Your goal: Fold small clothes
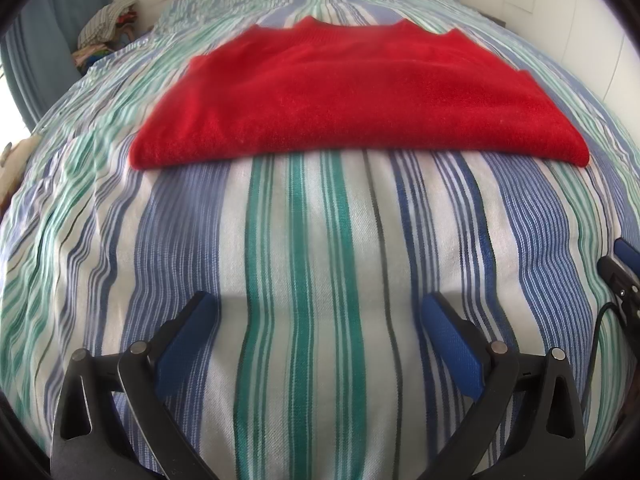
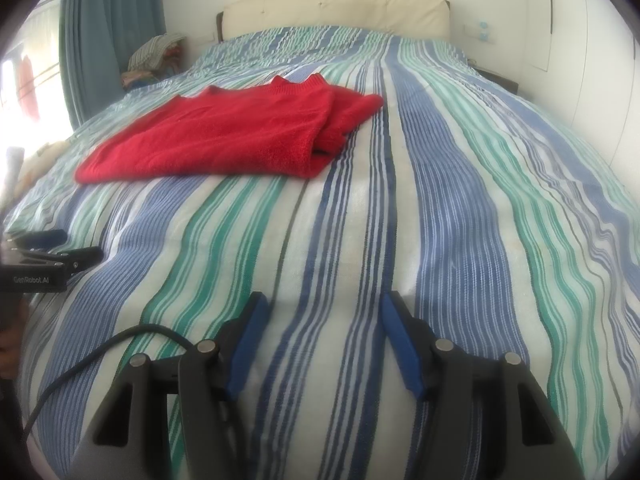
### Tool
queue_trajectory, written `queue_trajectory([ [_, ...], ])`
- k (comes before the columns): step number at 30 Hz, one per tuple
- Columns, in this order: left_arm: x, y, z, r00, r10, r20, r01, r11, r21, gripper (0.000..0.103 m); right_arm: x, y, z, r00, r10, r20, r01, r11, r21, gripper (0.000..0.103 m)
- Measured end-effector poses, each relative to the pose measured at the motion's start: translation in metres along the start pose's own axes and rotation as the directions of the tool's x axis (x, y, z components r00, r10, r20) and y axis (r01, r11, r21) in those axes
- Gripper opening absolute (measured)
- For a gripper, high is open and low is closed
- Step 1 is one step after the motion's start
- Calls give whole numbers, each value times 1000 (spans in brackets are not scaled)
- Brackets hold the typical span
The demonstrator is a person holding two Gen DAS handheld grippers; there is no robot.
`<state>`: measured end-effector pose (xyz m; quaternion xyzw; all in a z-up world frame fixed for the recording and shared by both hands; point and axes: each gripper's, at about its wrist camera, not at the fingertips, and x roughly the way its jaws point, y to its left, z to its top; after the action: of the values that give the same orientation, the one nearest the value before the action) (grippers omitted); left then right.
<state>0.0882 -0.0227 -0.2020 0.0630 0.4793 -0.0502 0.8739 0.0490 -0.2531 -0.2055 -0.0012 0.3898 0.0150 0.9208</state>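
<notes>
Right now a red knitted sweater [image 1: 352, 96] lies folded flat on the striped bedspread [image 1: 320, 240] — white cloth with blue and green bands running away from the cameras — toward the middle of the bed. From the left wrist view its near folded edge runs straight across the frame, well ahead of the fingertips. From the right wrist view the same sweater [image 2: 224, 136] sits ahead and off to the left, and its right end shows stacked layers where the cloth has been doubled over.

The left gripper [image 1: 316, 312] hangs over bare bedspread with its blue-padded fingers [image 1: 188, 340] spread wide and nothing between them. The right gripper [image 2: 324, 316] is likewise parted, though less widely, its blue pads [image 2: 400, 344] empty over the blue and white stripes [image 2: 340, 280]. Neither touches the sweater. Each gripper shows at the edge of the other's view: the right one at the far right of the left view [image 1: 620, 280], the left one at the far left of the right view [image 2: 52, 256], so the two sit side by side.

A black cable [image 2: 80, 364] trails across the bedspread at lower left in the right view. Beyond the bed stand a cream padded headboard [image 2: 336, 10], a blue curtain [image 2: 112, 32] and — beside the bed's far left corner — a heap of mixed clothes [image 2: 156, 56].
</notes>
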Motion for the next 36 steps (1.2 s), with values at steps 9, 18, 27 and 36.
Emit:
queue_trajectory([
  [9, 0, 0, 0, 1000, 0, 2, 0, 1000, -1, 102, 0, 1, 1, 1000, -11, -2, 11, 1000, -10, 60],
  [18, -2, 1, -2, 999, 7, 36, -7, 1000, -12, 103, 0, 0, 1, 1000, -14, 2, 14, 1000, -12, 60],
  [27, -7, 7, -5, 998, -7, 58, 9, 999, -32, 102, 1, 0, 0, 1000, -13, 7, 13, 1000, -12, 60],
  [36, -9, 5, -8, 998, 3, 60, 0, 999, -49, 102, 1, 2, 0, 1000, -28, 11, 28, 999, -25, 60],
])
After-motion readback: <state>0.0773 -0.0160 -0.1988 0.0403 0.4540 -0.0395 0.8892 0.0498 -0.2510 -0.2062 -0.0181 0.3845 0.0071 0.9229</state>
